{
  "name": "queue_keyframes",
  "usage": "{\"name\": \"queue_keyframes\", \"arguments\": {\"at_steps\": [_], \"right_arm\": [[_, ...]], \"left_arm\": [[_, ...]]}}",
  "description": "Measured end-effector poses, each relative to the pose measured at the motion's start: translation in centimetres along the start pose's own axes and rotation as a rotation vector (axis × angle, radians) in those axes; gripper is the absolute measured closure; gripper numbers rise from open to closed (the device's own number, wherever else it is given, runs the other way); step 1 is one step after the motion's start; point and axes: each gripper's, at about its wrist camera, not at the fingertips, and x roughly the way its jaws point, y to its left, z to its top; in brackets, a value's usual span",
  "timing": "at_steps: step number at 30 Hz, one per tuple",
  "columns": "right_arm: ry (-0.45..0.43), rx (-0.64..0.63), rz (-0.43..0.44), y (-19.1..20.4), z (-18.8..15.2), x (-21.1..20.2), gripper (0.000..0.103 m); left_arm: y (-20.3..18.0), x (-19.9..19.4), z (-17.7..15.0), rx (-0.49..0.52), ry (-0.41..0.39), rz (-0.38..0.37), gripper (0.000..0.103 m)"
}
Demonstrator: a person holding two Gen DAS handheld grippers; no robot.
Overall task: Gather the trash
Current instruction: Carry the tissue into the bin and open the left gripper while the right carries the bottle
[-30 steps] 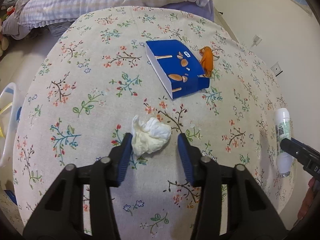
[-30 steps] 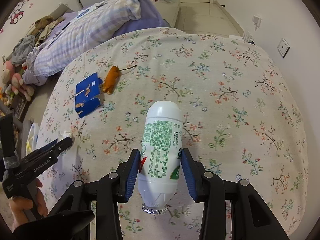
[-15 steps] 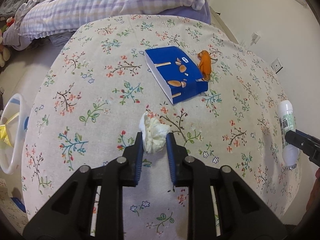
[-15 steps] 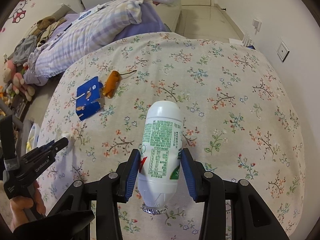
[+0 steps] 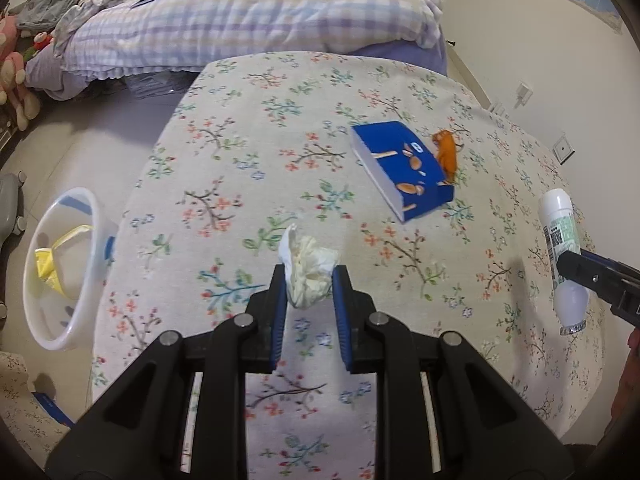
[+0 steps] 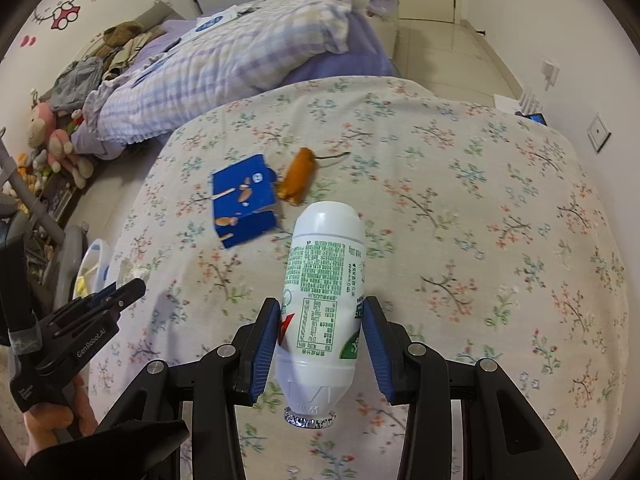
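My left gripper (image 5: 310, 276) is shut on a crumpled white tissue (image 5: 306, 268), held just above the floral tablecloth (image 5: 248, 160). My right gripper (image 6: 320, 312) is shut on a white plastic bottle (image 6: 324, 280) with a green label, its foil-rimmed mouth toward the camera; the bottle (image 5: 560, 240) also shows at the right edge of the left wrist view. A blue snack box (image 5: 404, 168) and an orange peel (image 5: 446, 152) lie on the cloth beyond. The same box (image 6: 244, 200) and peel (image 6: 298, 176) appear in the right wrist view.
A clear plastic bin (image 5: 60, 264) with yellow scrap inside stands on the floor left of the table; its rim (image 6: 94, 256) shows in the right wrist view. A bed with a checked quilt (image 5: 240, 20) lies behind. A hand (image 6: 60, 420) holds the left gripper.
My left gripper closed on the tissue and lifted it off the cloth, moving back. The right gripper drew back with the bottle still held.
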Motion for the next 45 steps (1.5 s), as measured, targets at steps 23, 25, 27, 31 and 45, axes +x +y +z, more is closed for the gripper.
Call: {"name": "queue_keyframes", "arguments": {"at_steps": [23, 25, 27, 31, 45], "right_arm": [[0.029, -0.132, 0.136, 13.6, 1.0, 3.9, 0.060], [0.032, -0.143, 0.148, 14.7, 0.9, 4.2, 0.060], [0.033, -0.154, 0.159, 15.7, 0.9, 4.5, 0.060], [0.031, -0.185, 0.176, 18.3, 0.7, 5.1, 0.060], [0.034, -0.263, 0.234, 24.7, -0.2, 6.9, 0.060]], "left_arm": [[13.4, -3.4, 0.1, -0.209, -0.041, 0.113, 0.079], [15.0, -3.5, -0.1, -0.244, -0.040, 0.128, 0.079], [16.5, -3.7, -0.6, -0.275, -0.039, 0.143, 0.079], [19.4, -4.0, -1.4, -0.327, -0.032, 0.173, 0.079], [24.2, -4.3, -3.4, -0.377, 0.022, 0.227, 0.061]]}}
